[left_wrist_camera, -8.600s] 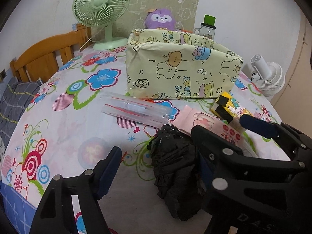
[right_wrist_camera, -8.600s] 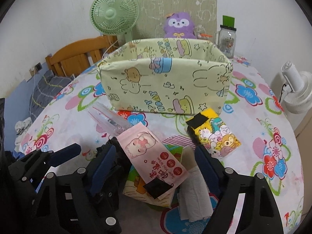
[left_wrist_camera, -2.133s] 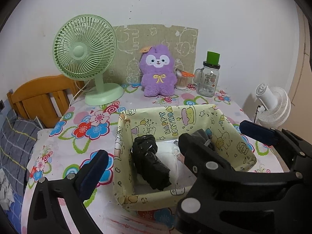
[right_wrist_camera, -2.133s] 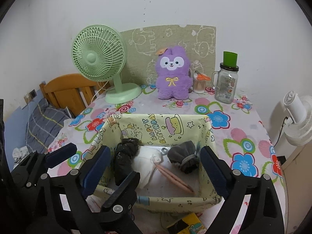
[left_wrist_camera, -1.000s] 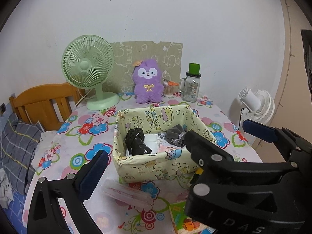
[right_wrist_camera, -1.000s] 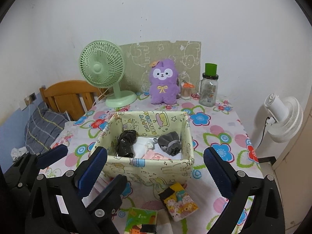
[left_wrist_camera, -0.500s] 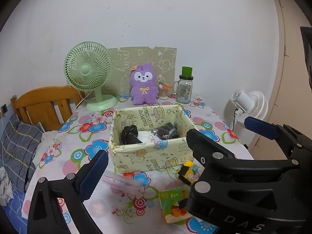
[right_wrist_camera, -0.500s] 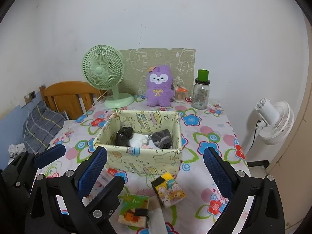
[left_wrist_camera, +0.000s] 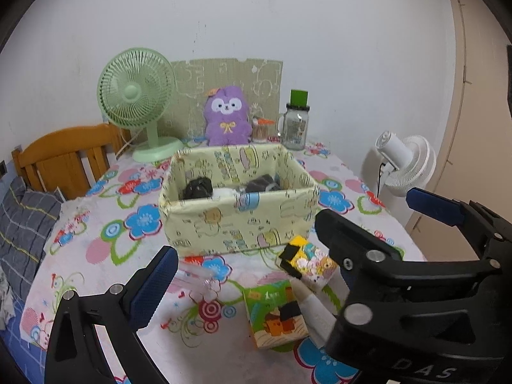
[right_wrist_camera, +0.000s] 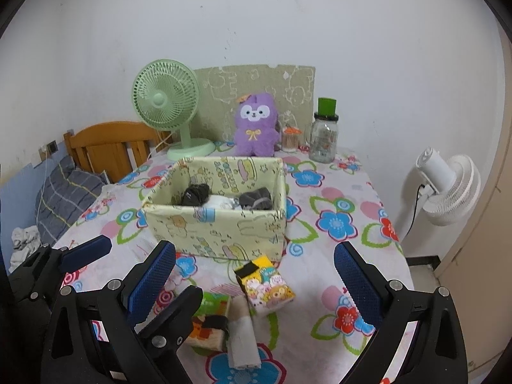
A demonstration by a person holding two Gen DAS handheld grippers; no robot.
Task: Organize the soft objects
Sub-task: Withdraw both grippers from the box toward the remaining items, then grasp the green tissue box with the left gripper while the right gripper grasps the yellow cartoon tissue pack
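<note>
Both the left hand-held gripper (left_wrist_camera: 243,275) and the right hand-held gripper (right_wrist_camera: 256,275) gape wide, empty. Floral counter (right_wrist_camera: 345,192) ahead carries a box (right_wrist_camera: 217,224). White wall (right_wrist_camera: 256,32) stands beyond.

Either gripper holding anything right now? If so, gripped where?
Nothing is held. The left gripper and right gripper are both open and empty above the table; the dark bundles lie in the fabric box.

The storage box (right_wrist_camera: 220,224) is soft printed cloth, holding dark knitted bundles (right_wrist_camera: 195,194). Behind it stand a fuzzy plush toy (right_wrist_camera: 255,124), a glossy plastic fan (right_wrist_camera: 166,96) and a clear glass jar (right_wrist_camera: 324,140). Glossy packets (right_wrist_camera: 265,284) lie before it on the matt cloth-covered counter (right_wrist_camera: 336,198).
</note>
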